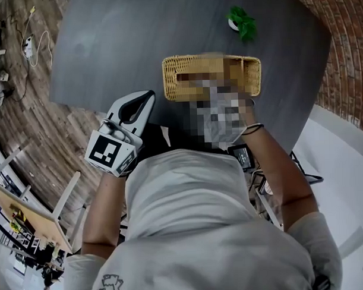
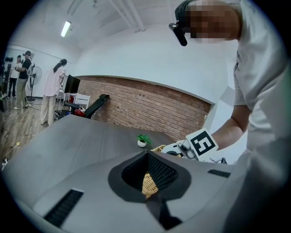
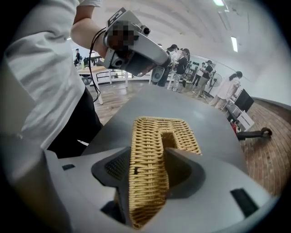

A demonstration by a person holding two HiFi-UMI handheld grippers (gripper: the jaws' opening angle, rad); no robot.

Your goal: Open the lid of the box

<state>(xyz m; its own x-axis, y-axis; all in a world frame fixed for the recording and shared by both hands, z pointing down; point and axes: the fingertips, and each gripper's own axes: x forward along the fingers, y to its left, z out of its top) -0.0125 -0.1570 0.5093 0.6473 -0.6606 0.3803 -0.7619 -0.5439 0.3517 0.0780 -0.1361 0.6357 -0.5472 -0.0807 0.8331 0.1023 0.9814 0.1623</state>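
Note:
A rectangular wicker box (image 1: 178, 73) lies on the dark grey table (image 1: 118, 48), close to its near edge. In the right gripper view my right gripper (image 3: 150, 149) straddles a raised wicker edge of the box (image 3: 148, 182), and both pads press on it. Whether that edge is the lid or a wall I cannot tell. In the head view a mosaic patch hides this gripper. My left gripper (image 1: 149, 96) hovers left of the box near the table's edge, shut and holding nothing. Its own view shows the jaw tips together (image 2: 148, 154) and the right gripper's marker cube (image 2: 201, 142).
A small green plant in a white pot (image 1: 241, 21) stands at the table's far side, behind the box. The person's torso is against the near edge. A brick wall (image 2: 150, 107) lies beyond the table, and people stand far back in the room.

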